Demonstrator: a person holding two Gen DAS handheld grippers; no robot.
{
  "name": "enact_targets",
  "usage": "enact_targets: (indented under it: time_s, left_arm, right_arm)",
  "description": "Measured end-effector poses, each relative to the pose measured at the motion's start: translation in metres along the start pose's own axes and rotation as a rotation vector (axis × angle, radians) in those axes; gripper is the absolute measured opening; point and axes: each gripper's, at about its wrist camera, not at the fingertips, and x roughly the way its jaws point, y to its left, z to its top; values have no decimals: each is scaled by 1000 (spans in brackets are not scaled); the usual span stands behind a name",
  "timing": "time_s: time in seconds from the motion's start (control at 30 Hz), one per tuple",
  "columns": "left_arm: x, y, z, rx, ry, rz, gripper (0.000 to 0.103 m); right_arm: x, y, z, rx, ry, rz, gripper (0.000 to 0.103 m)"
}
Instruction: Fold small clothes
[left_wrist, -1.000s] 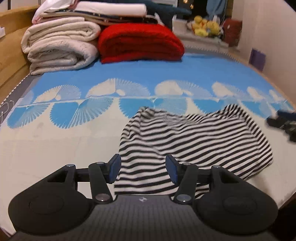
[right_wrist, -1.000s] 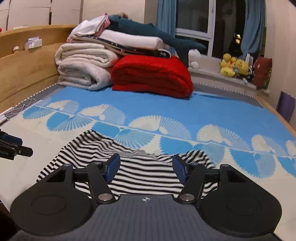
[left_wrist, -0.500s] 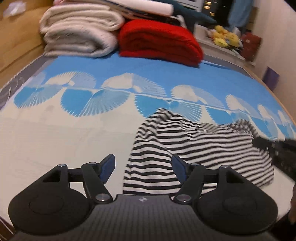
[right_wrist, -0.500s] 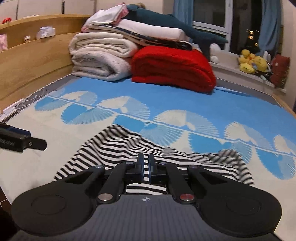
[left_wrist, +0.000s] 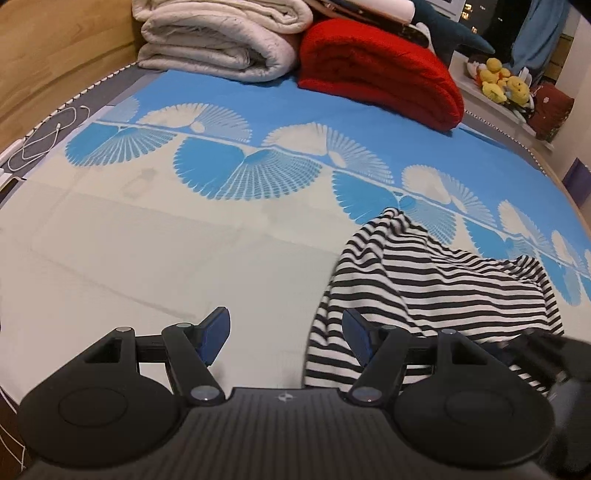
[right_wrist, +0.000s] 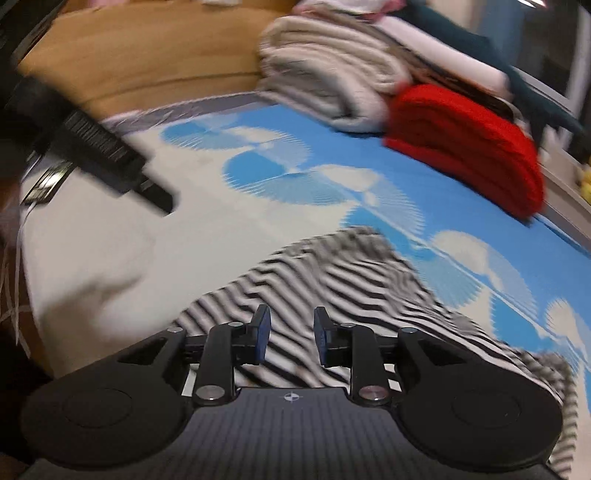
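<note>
A black-and-white striped garment (left_wrist: 424, 284) lies crumpled on the bed, at the right of the left wrist view and at the centre of the blurred right wrist view (right_wrist: 332, 280). My left gripper (left_wrist: 286, 334) is open and empty, over bare sheet, its right finger at the garment's left edge. My right gripper (right_wrist: 290, 336) is partly open just above the garment's near edge, holding nothing. The left gripper's body shows in the right wrist view (right_wrist: 92, 147) at upper left. The right gripper's body shows blurred in the left wrist view (left_wrist: 543, 354) at lower right.
The bed sheet (left_wrist: 147, 240) is cream with blue fan prints. Folded white quilts (left_wrist: 218, 37) and a red blanket (left_wrist: 380, 70) are stacked at the far end. A wooden headboard (left_wrist: 55, 55) runs along the left. Cables (left_wrist: 44, 136) lie at the left edge.
My right gripper, shut on the garment half a second ago, has opened partway and swung left. My left gripper has moved left, off the garment onto bare sheet. The garment is more bunched up.
</note>
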Motion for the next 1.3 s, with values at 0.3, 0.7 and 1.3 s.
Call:
enact_targets:
  time_s: [0.3,0.7,1.3]
  left_arm:
    - [4,7,3,-9,20,5,72]
    - [13,6,10,-47,54,1,72]
    - [126,-14,39,-388,432,-460,96]
  right_arm:
    - [58,58,-19,-268,173,153,47]
    - [85,67,-33,-411,176,73,18]
    - [-14,-19,-9,57,-64,131,4]
